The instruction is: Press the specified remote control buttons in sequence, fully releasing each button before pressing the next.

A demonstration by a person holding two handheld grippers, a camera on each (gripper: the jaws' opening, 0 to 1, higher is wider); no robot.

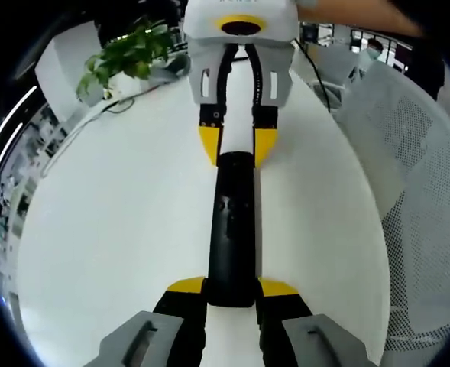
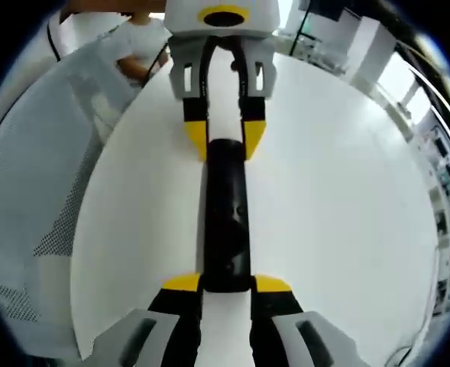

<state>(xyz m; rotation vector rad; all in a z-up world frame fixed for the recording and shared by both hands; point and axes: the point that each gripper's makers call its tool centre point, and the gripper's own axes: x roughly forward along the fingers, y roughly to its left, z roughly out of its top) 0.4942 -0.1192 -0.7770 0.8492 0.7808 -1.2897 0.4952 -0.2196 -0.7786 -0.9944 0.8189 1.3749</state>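
Left gripper view.
- Left gripper (image 1: 232,289): jaws rise from the near edge, yellow tips closed narrow on the near end of the remote control (image 1: 233,229).
- Remote control: black, slim, lying lengthwise across the white table (image 1: 118,229), running from near to far; buttons show faintly on its upper face.
- Right gripper (image 1: 234,147): enters from the far side, yellow tips clamping the far end of the remote.
- Also present: potted plant (image 1: 125,55) at far left, mesh chair (image 1: 416,153) at right.

Right gripper view.
- Right gripper (image 2: 226,284): tips pinched narrow on the near end of the remote control (image 2: 227,218).
- Left gripper (image 2: 225,141): grips the far end.
- Mesh chair (image 2: 49,168) at left; table edge curves round at right.

Handling note, as judgement: with both ends clamped, no tip is free to press. One gripper should keep its end pinned to the table while the other lets go, closes its tips and comes down squarely on the target button, then lifts fully clear before the following press. Which button is meant cannot be read here.
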